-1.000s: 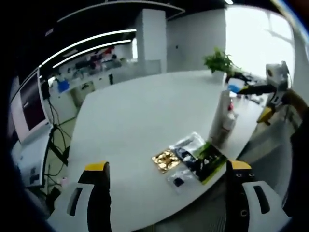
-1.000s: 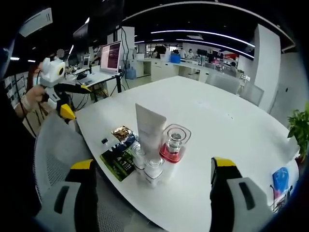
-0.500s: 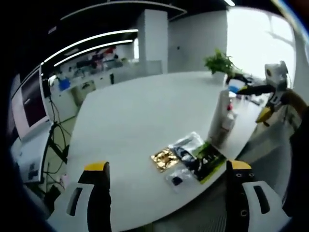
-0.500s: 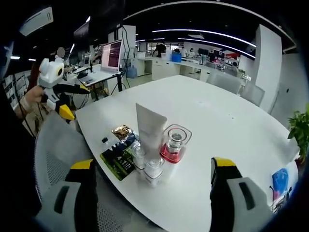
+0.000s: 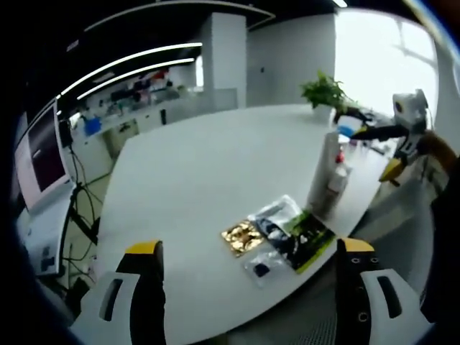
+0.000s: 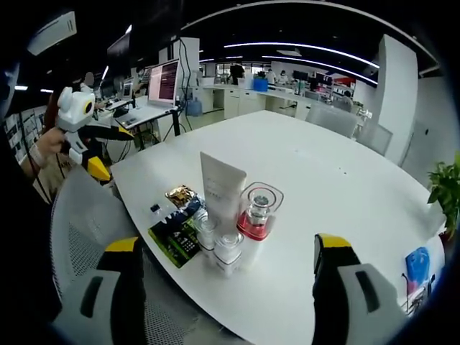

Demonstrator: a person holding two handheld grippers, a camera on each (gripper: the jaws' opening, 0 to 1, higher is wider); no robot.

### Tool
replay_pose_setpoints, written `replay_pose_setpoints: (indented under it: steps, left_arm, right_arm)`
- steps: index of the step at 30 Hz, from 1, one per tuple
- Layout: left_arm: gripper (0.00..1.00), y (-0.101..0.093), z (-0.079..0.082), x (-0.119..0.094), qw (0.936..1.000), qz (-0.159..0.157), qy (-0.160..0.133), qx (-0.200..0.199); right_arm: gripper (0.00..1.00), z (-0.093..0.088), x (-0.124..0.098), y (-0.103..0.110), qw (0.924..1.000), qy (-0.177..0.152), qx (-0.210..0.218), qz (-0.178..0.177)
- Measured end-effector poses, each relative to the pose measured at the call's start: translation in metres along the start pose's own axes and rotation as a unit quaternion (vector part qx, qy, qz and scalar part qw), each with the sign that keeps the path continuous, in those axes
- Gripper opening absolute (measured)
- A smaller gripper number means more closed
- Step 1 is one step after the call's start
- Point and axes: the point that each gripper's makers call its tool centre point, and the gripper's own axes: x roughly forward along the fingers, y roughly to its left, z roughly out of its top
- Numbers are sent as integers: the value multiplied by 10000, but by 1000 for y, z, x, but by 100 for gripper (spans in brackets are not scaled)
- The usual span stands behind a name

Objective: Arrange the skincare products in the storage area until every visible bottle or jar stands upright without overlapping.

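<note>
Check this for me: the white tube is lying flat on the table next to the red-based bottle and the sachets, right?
Not quite. In the right gripper view the white tube stands upright on the table, not flat. The rest holds: the red-based bottle is beside it, and the sachets lie flat on its other side.

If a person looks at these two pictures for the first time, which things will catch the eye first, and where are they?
The eye goes first to the tall white squeeze tube standing near the edge of the large white table, beside a clear jar with a red base and two small clear bottles. Next to them lie flat sachets, a green and black packet and a shiny gold packet. Both yellow-tipped tools hang open before the table.
</note>
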Motion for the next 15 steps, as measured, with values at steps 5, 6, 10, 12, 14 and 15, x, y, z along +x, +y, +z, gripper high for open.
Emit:
replay_pose_setpoints:
  steps: [5, 6, 10, 12, 14, 15]
  left_arm:
    - [97, 0, 1, 0, 10000, -7, 2, 13]
    - [97, 0, 1, 1, 10000, -10, 12, 16]
    - [97, 0, 0, 1, 10000, -23, 40, 23]
    - [97, -1, 1, 1, 10000, -35, 38, 32]
    - [97, -1, 1, 1, 10000, -55, 27, 22]
    - [97, -1, 2, 1, 10000, -62, 18, 3]
  right_arm:
    - [99, 0, 0, 0, 10000, -5, 0, 2]
    - [99, 0, 0, 0, 10000, 2, 2, 3]
    - [99, -1, 0, 0, 10000, 6, 13, 5]
    - [99, -1, 0, 0, 10000, 10, 5, 2]
    - [99, -1, 0, 1, 10000, -8, 15, 1]
    - [99, -1, 0, 1, 10000, -13, 20, -5]
